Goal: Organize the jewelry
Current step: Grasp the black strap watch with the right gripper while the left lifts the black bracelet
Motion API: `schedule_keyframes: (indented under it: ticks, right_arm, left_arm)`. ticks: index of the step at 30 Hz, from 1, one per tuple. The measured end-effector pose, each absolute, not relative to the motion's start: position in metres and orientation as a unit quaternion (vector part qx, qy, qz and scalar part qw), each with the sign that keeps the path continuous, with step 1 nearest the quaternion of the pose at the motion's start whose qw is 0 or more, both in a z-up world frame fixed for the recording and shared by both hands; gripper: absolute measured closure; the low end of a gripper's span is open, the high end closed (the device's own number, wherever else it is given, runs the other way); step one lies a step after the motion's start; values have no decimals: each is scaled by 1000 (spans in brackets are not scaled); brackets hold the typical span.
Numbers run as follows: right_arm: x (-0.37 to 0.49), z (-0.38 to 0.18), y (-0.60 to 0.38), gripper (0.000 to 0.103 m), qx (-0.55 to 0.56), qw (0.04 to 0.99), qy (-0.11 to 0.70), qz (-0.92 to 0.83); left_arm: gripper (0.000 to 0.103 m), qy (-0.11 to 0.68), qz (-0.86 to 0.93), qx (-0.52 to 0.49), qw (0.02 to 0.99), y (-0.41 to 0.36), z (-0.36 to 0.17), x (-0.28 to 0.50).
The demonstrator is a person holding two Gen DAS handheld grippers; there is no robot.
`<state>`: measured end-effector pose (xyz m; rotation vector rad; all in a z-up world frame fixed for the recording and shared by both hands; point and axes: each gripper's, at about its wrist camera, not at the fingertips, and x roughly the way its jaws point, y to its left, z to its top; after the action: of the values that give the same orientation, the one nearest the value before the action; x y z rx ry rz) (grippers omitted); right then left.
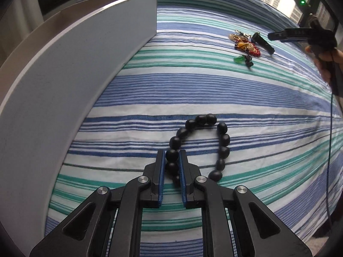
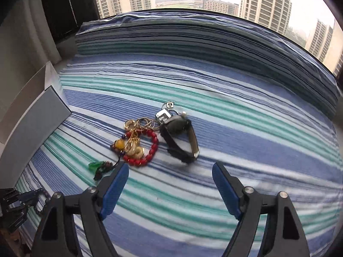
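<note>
My left gripper (image 1: 172, 156) is shut on a black bead bracelet (image 1: 221, 143), clamping beads on its left side; the rest of the loop lies on the striped cloth. My right gripper (image 2: 170, 169) is open and empty, just short of a jewelry pile: a red bead bracelet (image 2: 151, 150), gold rings and chains (image 2: 134, 143), a black watch (image 2: 182, 139), a silver clasp piece (image 2: 163, 114) and a green pendant (image 2: 94, 165). The same pile (image 1: 246, 45) shows far right in the left wrist view, with the right gripper (image 1: 287, 35) beside it.
A white open box (image 1: 64, 70) stands at the left on the blue, green and white striped cloth (image 1: 214, 90); it also shows in the right wrist view (image 2: 36, 117). A window with tower blocks lies beyond the cloth's far edge (image 2: 193, 12). A cable (image 1: 330, 150) hangs at the right.
</note>
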<state>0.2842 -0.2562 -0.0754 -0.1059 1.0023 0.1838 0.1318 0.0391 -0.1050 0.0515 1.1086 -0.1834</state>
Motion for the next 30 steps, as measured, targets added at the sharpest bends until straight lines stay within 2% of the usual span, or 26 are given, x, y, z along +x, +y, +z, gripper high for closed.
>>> schedule_keyframes:
  ticks: [3,5,6,8,13,19,24,25,26,27,28,29,30]
  right_arm:
    - [309,-96,-246,28,-93,864,487,91]
    - [314,-105,-240,57,-110,861,487,92]
    - [313,-108,-238,64,-109,861,488,97]
    - [308,-112,-235,86,-103,859,489,112]
    - [271,-110,-224,87,-97,844,509,134]
    - [177,-115,-203,87,-77,806,568,148]
    - [105,-120,-183,87,-55,798,574,173]
    - [99,-122,-181,85,-52,800,572,172]
    - [93,-121,-180,72,-47,803,569,170]
    - [90,-119,-183,65,-35,808,564,169]
    - [83,-115,-188,59,-15,814,555,170]
    - [79,-109,-193,59,9,818,548,173]
    - [77,-100,-202,59,32,823,540,175]
  left_arm:
    - [92,525,-89,22,846,40,-105,130]
    - [92,523,-91,23,847,39,-105,130]
    - [92,523,-91,25,847,39,-105,130]
    - [92,522,-92,28,848,39,-105,130]
    - [92,526,-94,15,845,42,-104,127]
    - [92,535,-106,6,838,42,-104,112]
    - [89,535,-105,9,838,41,-103,101]
    - [87,537,-104,4,837,42,-103,101]
    - [78,539,-105,-3,836,45,-101,100]
    - [66,540,-104,-11,836,50,-99,98]
    - [60,536,-101,-18,838,54,-96,97]
    - [53,531,-98,-23,841,60,-92,95]
    - [51,528,-96,-27,844,65,-88,92]
